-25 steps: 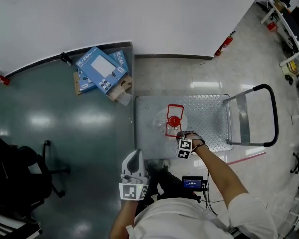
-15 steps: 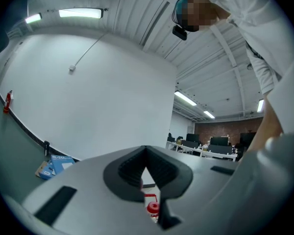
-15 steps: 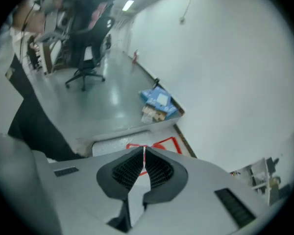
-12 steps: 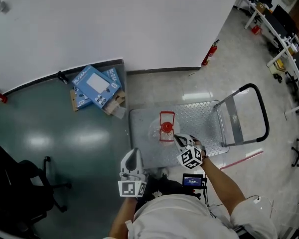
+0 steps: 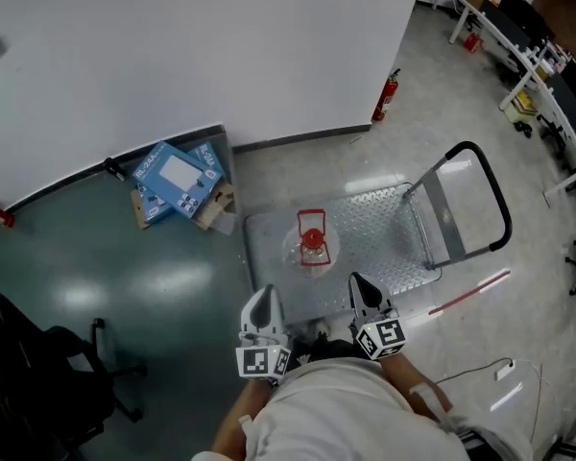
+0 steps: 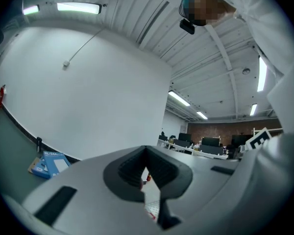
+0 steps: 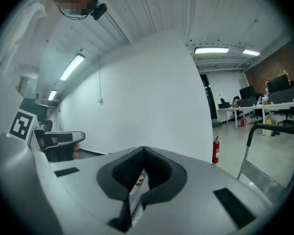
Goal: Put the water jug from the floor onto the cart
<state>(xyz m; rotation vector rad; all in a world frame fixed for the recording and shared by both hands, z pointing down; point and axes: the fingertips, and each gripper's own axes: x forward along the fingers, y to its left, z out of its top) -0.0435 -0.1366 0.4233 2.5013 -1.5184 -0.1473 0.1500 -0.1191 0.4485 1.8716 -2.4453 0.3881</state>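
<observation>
The clear water jug [image 5: 311, 245] with a red cap and red handle stands upright on the metal cart's [image 5: 384, 221] checker-plate deck, near its left end. Both grippers hang in front of the person's body, well short of the jug and apart from it. My left gripper [image 5: 261, 298] is shut with nothing in it, and in the left gripper view its jaws [image 6: 147, 180] meet on air. My right gripper [image 5: 358, 284] is shut and empty too; the right gripper view shows its closed jaws [image 7: 138, 185] pointing level toward the white wall.
The cart's black push handle [image 5: 490, 195] stands at its right end. Blue boxes [image 5: 177, 181] lie by the wall at left, and a fire extinguisher [image 5: 386, 93] stands at the wall corner. A black office chair [image 5: 58, 368] is at lower left. A red-white bar [image 5: 468, 291] lies on the floor.
My right gripper has left the jug's handle, risen and pulled back toward the body, now shut. The jug stays on the cart. The head view has risen.
</observation>
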